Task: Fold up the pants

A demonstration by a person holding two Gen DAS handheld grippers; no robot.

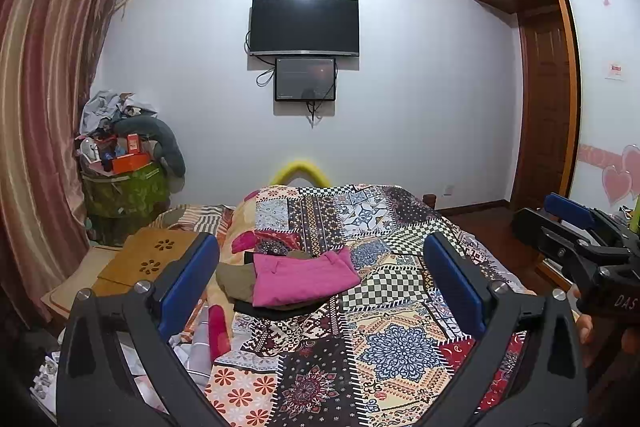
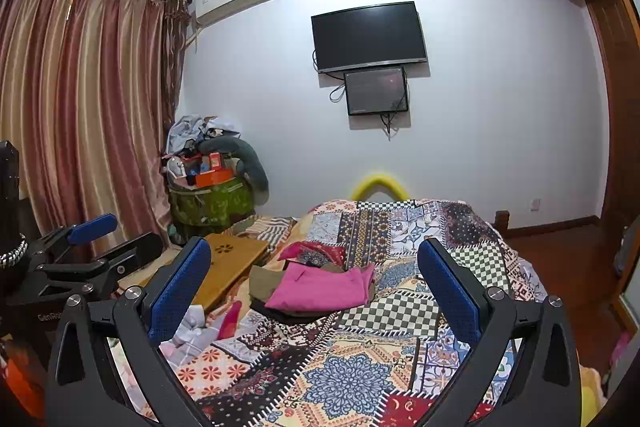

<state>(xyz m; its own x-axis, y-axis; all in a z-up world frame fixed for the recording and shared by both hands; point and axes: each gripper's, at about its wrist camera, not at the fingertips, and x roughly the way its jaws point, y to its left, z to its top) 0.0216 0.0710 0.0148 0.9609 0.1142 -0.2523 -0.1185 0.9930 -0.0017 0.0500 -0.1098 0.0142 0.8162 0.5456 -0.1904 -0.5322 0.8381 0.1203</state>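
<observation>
While both tools hang above the quilt:
Left gripper: released, holding nothing.
Right gripper: spread wide, empty.
Pants: pink pair folded, far centre, topping a stack of darker garments, possibly more pants.
Risk: a deep pinch could snag quilt folds or topple the stack.
Surroundings: wooden board left; wall television far.

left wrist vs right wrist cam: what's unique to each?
Left wrist only: the heart-decorated wardrobe door and the right gripper at frame right. Right wrist only: the wide curtain span and the left gripper at frame left. Both: folded pink pants on the patchwork quilt, TV, both grippers open and empty.
</observation>
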